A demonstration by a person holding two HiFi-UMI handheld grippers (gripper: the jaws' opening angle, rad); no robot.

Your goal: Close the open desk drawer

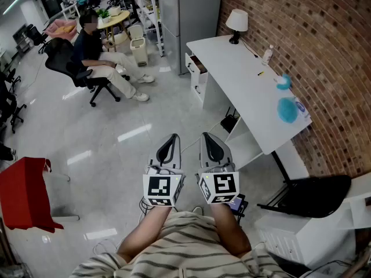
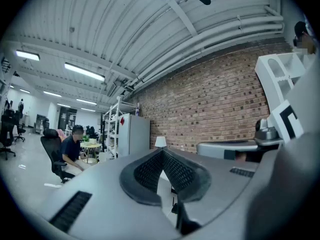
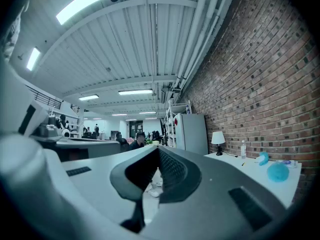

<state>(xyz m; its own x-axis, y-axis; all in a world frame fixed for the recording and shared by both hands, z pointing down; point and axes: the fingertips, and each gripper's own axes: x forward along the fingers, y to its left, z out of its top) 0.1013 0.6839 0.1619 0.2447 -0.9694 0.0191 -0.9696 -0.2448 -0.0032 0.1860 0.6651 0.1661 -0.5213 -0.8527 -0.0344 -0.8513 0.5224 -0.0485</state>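
A long white desk [image 1: 243, 80] stands against the brick wall on the right of the head view. At its far left end a drawer [image 1: 195, 64] sticks out open, its brown inside showing. Both grippers are held side by side close to my body, well short of the desk and over the floor. My left gripper [image 1: 171, 137] has its jaws pressed together with nothing between them, and my right gripper [image 1: 207, 136] is shut and empty too. In the right gripper view the desk [image 3: 260, 176] lies to the right of the right gripper [image 3: 159, 149].
On the desk are a lamp [image 1: 236, 23], a bottle [image 1: 267, 55] and two blue objects [image 1: 287, 110]. A person [image 1: 98, 57] sits on an office chair far left. A grey cabinet [image 1: 197, 16] stands behind the desk, a black chair [image 1: 313, 194] near right, a red object [image 1: 23, 193] left.
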